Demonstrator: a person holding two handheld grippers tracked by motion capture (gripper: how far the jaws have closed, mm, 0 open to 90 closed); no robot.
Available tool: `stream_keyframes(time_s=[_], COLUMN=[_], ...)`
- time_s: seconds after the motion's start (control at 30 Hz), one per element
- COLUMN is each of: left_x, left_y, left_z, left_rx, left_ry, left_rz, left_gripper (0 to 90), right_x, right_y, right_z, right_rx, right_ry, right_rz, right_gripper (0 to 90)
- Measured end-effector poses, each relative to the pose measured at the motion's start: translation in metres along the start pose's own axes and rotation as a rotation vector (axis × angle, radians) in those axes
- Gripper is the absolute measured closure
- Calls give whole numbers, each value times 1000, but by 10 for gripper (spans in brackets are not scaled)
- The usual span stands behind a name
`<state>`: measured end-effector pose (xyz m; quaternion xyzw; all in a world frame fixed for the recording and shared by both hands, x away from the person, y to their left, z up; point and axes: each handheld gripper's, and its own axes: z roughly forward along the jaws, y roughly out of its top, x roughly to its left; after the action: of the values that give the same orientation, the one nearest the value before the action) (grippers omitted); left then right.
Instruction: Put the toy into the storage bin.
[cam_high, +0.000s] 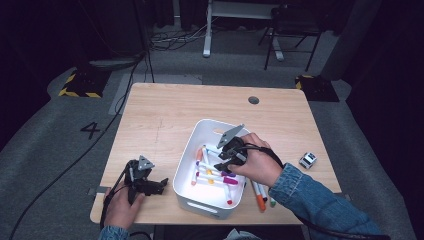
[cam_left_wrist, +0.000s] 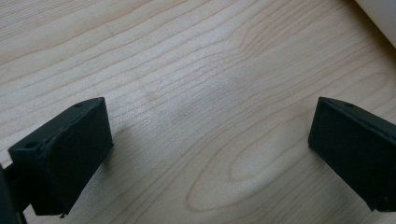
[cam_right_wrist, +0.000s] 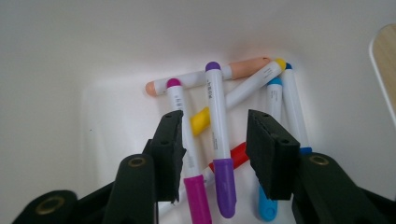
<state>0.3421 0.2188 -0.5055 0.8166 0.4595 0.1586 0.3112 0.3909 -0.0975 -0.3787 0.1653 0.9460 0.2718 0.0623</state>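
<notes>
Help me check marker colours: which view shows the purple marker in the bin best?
The right gripper view: the purple marker lies close and sharp between the open right tongs. The high view shows it tiny in the white bin. The left gripper view shows bare table.

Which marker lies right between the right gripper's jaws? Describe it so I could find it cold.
Start at the white bin on the wooden table. Inside it lies a heap of white-barrelled markers, and the right gripper hangs open over them. Between its jaws lies the purple marker, purple at both ends; the marker next to it is magenta.
</notes>
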Motion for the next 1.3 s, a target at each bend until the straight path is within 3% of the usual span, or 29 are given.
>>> stream_keyframes(time_s=[0.43,0.47,0.77,0.8,1.03,1.3], left_x=[0,0,0,0,0,0], left_y=[0,0,0,0,0,0], left_z=[0,0,0,0,0,0], left_rx=[1,2,0,1,1,0], left_ry=[-1,-2,0,-1,-1,1], left_rz=[0,0,0,-1,0,-1], left_gripper=[0,0,0,0,0,0], right_x=[-4,-6,-12,-14,-18,-27], right_y=[-22,-29,-60,-68,-98,-137], right_z=[-49,-59,-87,-91,-90,-64], right_rx=[-125,-138,-177,-177,-129,-60], right_ry=[-56,-72,-111,-119,-142,-155], right_rz=[51,71,149,179,244,326], right_gripper=[543,541,539,539,522,508])
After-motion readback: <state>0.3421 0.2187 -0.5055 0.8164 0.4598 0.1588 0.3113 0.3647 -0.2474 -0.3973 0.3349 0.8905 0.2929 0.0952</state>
